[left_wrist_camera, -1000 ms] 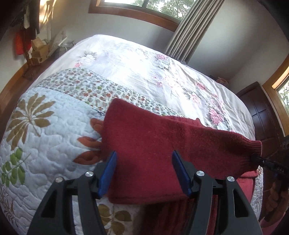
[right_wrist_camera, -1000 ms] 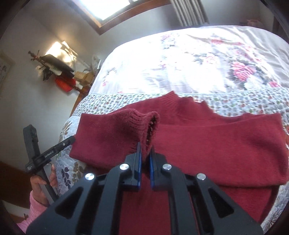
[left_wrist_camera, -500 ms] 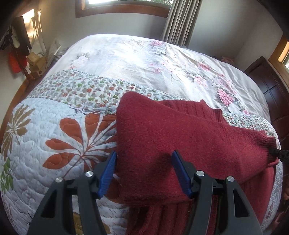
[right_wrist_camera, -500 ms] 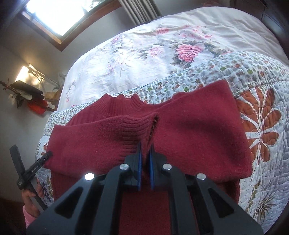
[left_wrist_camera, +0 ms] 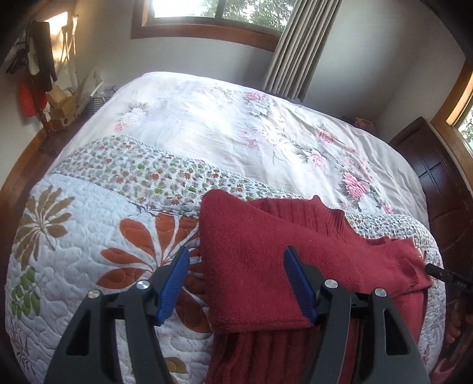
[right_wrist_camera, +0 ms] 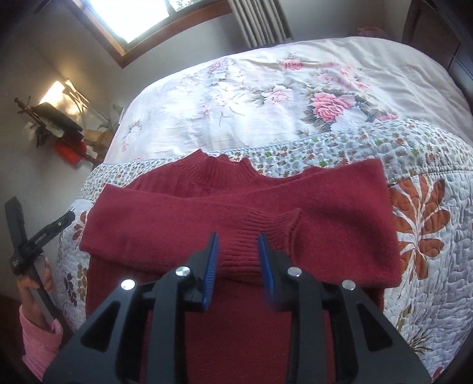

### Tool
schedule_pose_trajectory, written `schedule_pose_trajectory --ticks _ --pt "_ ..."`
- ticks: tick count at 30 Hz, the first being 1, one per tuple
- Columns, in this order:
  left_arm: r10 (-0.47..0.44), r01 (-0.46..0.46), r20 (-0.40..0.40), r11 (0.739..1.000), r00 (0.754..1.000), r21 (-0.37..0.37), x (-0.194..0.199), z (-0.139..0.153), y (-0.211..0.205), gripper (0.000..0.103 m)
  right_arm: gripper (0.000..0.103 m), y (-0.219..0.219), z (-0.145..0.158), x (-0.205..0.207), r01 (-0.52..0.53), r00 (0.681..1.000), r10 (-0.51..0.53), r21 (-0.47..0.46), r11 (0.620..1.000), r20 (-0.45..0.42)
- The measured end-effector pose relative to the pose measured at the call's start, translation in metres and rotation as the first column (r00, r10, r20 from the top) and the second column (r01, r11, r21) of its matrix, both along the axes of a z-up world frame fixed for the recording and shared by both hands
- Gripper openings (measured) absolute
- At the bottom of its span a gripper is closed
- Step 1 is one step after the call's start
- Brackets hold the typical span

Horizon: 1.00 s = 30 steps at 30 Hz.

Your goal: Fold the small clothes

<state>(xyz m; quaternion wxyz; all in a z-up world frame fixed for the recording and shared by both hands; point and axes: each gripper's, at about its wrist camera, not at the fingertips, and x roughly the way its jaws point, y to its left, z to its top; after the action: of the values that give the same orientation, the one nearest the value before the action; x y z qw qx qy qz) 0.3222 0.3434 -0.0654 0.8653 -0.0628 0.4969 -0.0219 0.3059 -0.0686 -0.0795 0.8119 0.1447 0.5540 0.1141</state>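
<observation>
Sweater (right_wrist_camera: 236, 206) on quilted bedspread (left_wrist_camera: 88, 236); curtain (left_wrist_camera: 292, 47) beside window (left_wrist_camera: 207, 11)

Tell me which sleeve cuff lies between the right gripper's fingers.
The ribbed cuff of the sleeve folded across from the sweater's left side; it lies flat between the open right gripper. The other sleeve's cuff is not visible there.

The sweater (right_wrist_camera: 236, 206) is laid on the quilt (right_wrist_camera: 428, 236) at the bed's near end, sleeves crossed over its body, collar toward the sheet (right_wrist_camera: 266, 97) behind.
</observation>
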Motion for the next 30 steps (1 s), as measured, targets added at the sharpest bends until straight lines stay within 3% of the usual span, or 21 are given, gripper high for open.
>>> schedule_pose_trajectory --ticks 5,9,12,15,20,23,27,30 --pt "-0.035 0.042 -0.083 0.996 0.996 0.084 -0.002 -0.038 -0.018 0.066 0.026 -0.001 -0.036 0.001 0.023 0.996 -0.023 0.001 1.000 -0.088" --pt "-0.035 0.051 -0.125 0.991 0.992 0.124 -0.002 -0.064 -0.021 0.068 0.023 -0.006 -0.051 -0.001 0.036 0.995 -0.035 0.008 0.999 -0.096" --pt "-0.028 0.042 -0.114 0.991 0.993 0.124 -0.008 -0.054 -0.023 0.066 0.023 -0.007 -0.042 -0.006 0.046 0.995 -0.044 0.021 0.999 -0.088" --pt "-0.040 0.048 -0.064 0.990 0.997 0.130 -0.019 -0.037 -0.028 0.067 0.040 -0.007 -0.023 -0.015 0.043 0.998 -0.042 0.023 0.999 -0.041" --pt "-0.035 0.057 -0.140 0.986 0.990 0.155 -0.015 -0.061 -0.031 0.067 0.041 -0.008 -0.043 -0.015 0.044 0.993 -0.045 -0.013 0.999 -0.105" --pt "-0.030 0.048 -0.121 0.987 0.992 0.152 -0.024 -0.061 -0.031 0.068 0.041 -0.011 -0.040 -0.022 0.051 0.994 -0.049 0.021 0.998 -0.093" --pt "-0.052 0.056 -0.110 0.998 0.993 0.037 -0.053 -0.031 -0.023 0.068 0.042 -0.026 -0.007 -0.051 0.041 0.998 -0.038 0.063 0.997 -0.043" --pt "-0.089 0.092 -0.102 0.995 0.991 0.026 -0.091 -0.013 -0.011 0.074 0.051 -0.039 0.014 -0.091 0.010 1.000 -0.009 0.046 0.999 -0.016"
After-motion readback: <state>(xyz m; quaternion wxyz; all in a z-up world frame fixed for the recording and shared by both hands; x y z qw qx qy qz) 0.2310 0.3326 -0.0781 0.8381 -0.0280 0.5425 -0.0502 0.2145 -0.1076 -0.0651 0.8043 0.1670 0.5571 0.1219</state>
